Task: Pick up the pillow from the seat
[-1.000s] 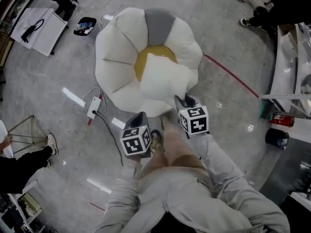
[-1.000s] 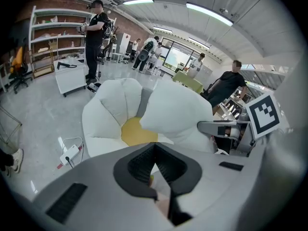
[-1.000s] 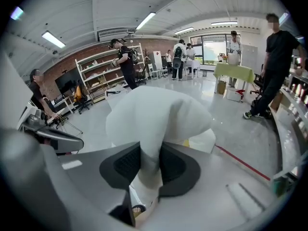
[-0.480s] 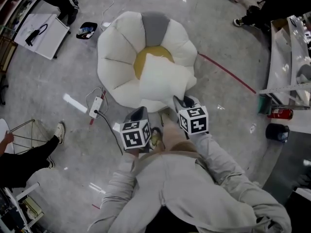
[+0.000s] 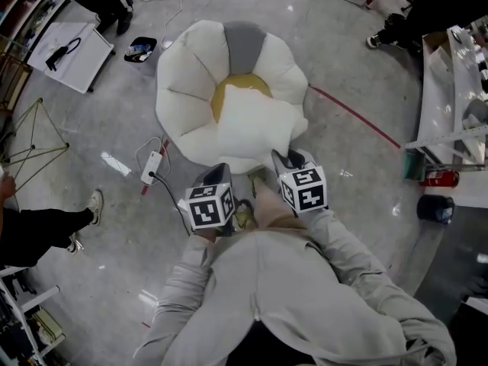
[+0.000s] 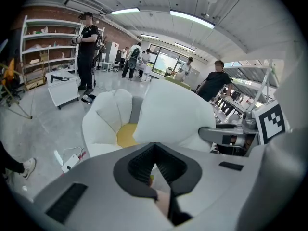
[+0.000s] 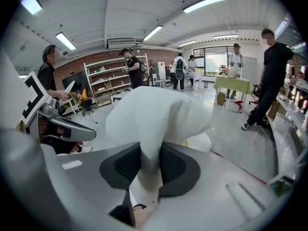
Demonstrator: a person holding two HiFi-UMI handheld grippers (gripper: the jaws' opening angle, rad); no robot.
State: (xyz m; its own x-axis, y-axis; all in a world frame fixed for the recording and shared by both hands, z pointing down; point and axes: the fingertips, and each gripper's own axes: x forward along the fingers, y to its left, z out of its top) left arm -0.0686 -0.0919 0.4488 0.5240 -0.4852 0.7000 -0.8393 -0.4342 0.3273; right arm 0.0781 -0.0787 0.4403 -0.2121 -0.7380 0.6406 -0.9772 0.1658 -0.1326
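- Right gripper [image 7: 149, 159] is clenched on the pillow [image 5: 255, 124]: its two dark pads press a fold of white fabric between them, and the rest of the pillow bulges up beyond the jaws. In the head view it sits at the pillow's near right corner.
- Floor [image 5: 358, 59] is grey and glossy, with a red line [image 5: 354, 117] running off to the right of the seat.
- Seat [image 5: 187, 90] is a big flower-shaped cushion on the floor, with white petals, one grey petal on the far side and a yellow centre [image 5: 227, 91].
- Pillow lies on the near right part of the seat, covering much of the yellow centre and drooping over the near petals (whether any of it has left the seat I cannot tell).
- Left gripper [image 6: 155, 148] hangs near the seat's near edge, left of the pillow and apart from it. Its jaws are drawn together at the tips with nothing between them.
- Power strip [image 5: 150, 168] and its cables lie on the floor just left of the seat.
- Progress, as I judge it: the reach and the grasp are done with one gripper, while the lift clear of the seat is not yet done. A one-corner hold will probably let the pillow swing and sag.
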